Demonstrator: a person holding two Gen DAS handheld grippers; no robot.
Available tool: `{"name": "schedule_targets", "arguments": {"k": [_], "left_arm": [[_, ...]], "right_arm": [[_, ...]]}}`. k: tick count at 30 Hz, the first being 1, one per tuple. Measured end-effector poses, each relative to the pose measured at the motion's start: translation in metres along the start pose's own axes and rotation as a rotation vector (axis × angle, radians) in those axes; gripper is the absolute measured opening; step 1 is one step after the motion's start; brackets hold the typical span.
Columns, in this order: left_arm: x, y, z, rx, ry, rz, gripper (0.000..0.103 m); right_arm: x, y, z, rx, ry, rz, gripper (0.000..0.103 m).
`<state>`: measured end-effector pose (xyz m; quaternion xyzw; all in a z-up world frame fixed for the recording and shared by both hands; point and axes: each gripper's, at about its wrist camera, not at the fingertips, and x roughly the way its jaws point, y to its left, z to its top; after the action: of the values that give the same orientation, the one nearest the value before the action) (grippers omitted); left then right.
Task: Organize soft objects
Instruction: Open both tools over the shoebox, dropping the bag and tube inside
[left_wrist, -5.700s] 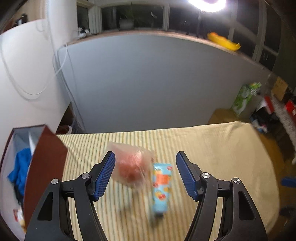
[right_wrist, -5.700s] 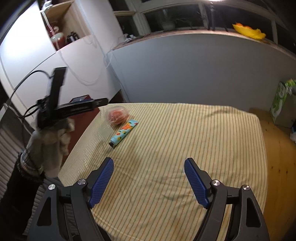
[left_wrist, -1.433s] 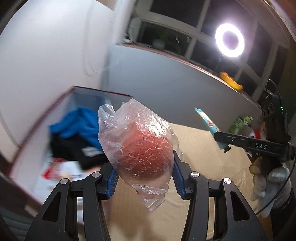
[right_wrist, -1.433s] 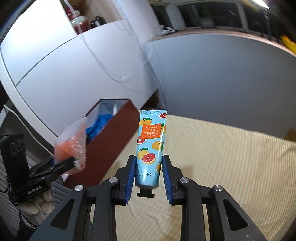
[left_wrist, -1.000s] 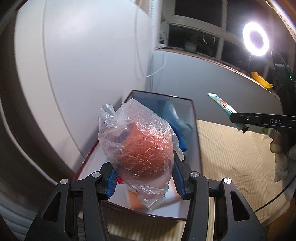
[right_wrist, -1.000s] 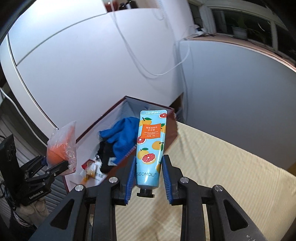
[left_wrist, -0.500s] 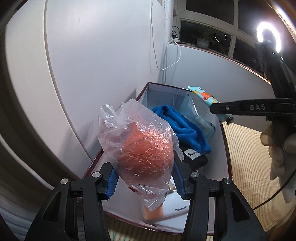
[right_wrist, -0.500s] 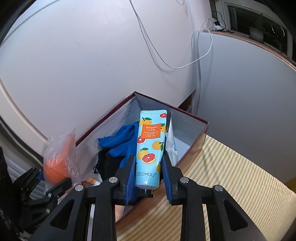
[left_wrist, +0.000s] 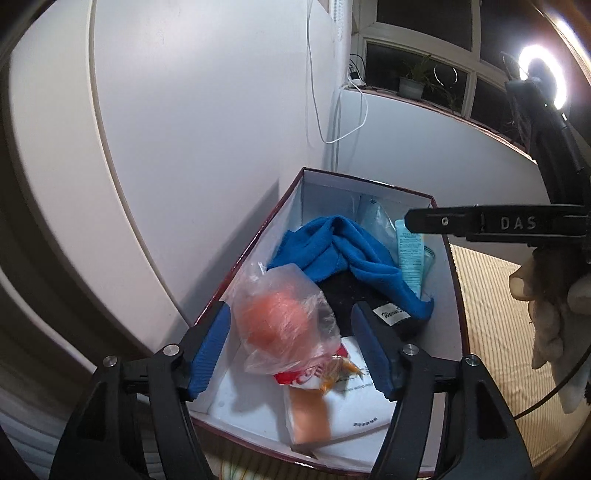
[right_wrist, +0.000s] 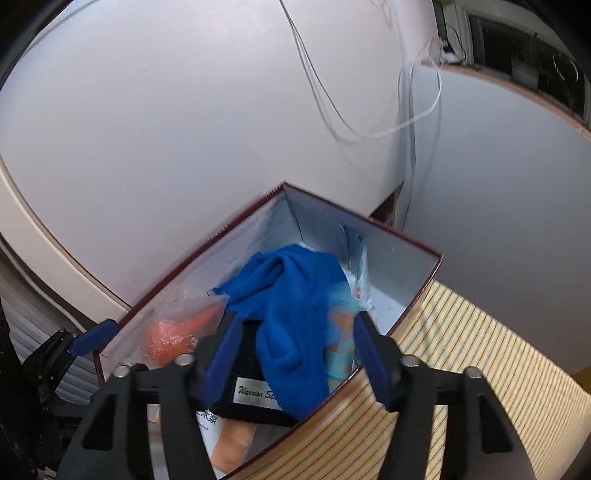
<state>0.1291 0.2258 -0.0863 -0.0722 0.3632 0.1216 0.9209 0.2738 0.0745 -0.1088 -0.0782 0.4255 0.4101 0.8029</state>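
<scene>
Drop-off step: both grippers, left and right, gape wide over the box. Bagged ball and tube fall inside, blurred. Next, I judge: withdraw, seek remaining items.

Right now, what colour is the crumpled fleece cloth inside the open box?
Bright blue; the crumpled fleece cloth shows best in the left wrist view.

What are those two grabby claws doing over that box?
A person is dropping soft things into the dark red cardboard box. The left gripper is open, with the orange ball in a clear plastic bag free between its fingers. The right gripper is open too; the blue fruit-print tube is in the box beside the blue towel.
</scene>
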Motion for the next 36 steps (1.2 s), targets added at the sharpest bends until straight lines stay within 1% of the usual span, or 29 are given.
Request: {"name": "schedule_targets", "arguments": {"k": [9,17,20,22,30,33,35,36], "left_arm": [[-0.009,-0.003,-0.003,0.002,-0.012,-0.008,0.068],[-0.029,-0.003,-0.009,-0.003,-0.036,-0.004,0.068],[-0.039,-0.005,-0.014,-0.004,-0.050,-0.001,0.068],[-0.043,-0.005,-0.017,-0.011,-0.056,-0.005,0.068],[-0.064,-0.010,-0.032,-0.025,-0.079,-0.011,0.068],[-0.073,-0.010,-0.039,-0.030,-0.087,-0.005,0.068],[-0.080,-0.010,-0.044,-0.034,-0.103,0.001,0.073],[-0.086,-0.010,-0.049,-0.037,-0.116,0.009,0.076]], "right_arm": [[-0.021,0.007,-0.004,-0.020,-0.025,-0.011,0.063],[-0.039,0.004,-0.017,-0.012,-0.037,-0.021,0.063],[-0.049,0.002,-0.025,0.005,-0.047,-0.020,0.066],[-0.055,0.001,-0.030,0.013,-0.057,-0.022,0.070],[-0.075,0.002,-0.055,0.001,-0.078,-0.036,0.070],[-0.088,0.005,-0.067,-0.013,-0.099,-0.044,0.070],[-0.098,0.006,-0.076,-0.018,-0.123,-0.040,0.071],[-0.105,0.007,-0.083,-0.022,-0.140,-0.038,0.076]]}}
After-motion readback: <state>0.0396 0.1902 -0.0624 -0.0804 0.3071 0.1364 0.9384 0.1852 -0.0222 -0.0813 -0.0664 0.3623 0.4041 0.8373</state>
